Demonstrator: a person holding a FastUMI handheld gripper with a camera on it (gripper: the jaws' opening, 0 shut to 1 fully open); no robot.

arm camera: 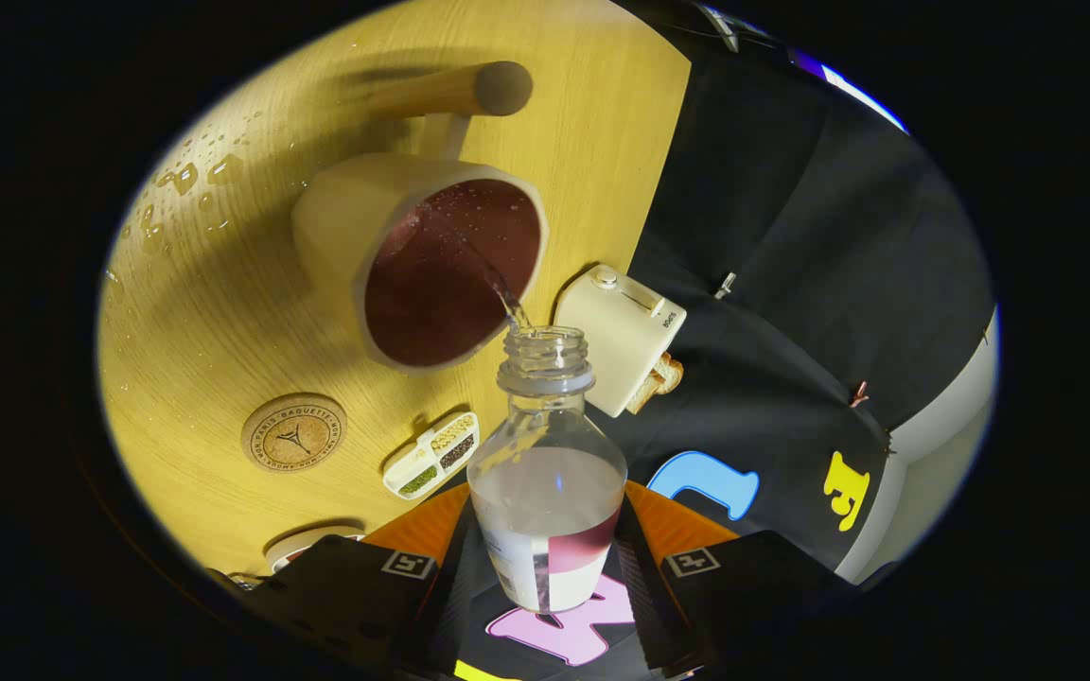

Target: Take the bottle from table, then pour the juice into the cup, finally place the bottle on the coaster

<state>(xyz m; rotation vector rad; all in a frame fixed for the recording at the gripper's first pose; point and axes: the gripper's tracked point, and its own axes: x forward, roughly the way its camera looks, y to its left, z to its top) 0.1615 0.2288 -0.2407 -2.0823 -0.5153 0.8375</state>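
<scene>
The coaster (294,433) lies flat on the table (223,312), beyond the fingers and off to one side of the bottle. The cup (422,270) sits straight ahead, catching the stream. The gripper (547,567) clamps the bottle (547,492), its long axis tipped forward, mouth just short of the cup's rim.

Wood-grain counter (223,312) is carrying a cream cup (365,222) w/ wooden handle, sitting mid-counter. Water drops (190,180) are lying scattered on the surface beside it. Round cork coaster (293,433) is resting apart from the cup; small divided dish (431,454) of seeds is sitting beside it. Cream toaster (623,336) w/ bread is standing at the counter's edge by the booth wall.
</scene>
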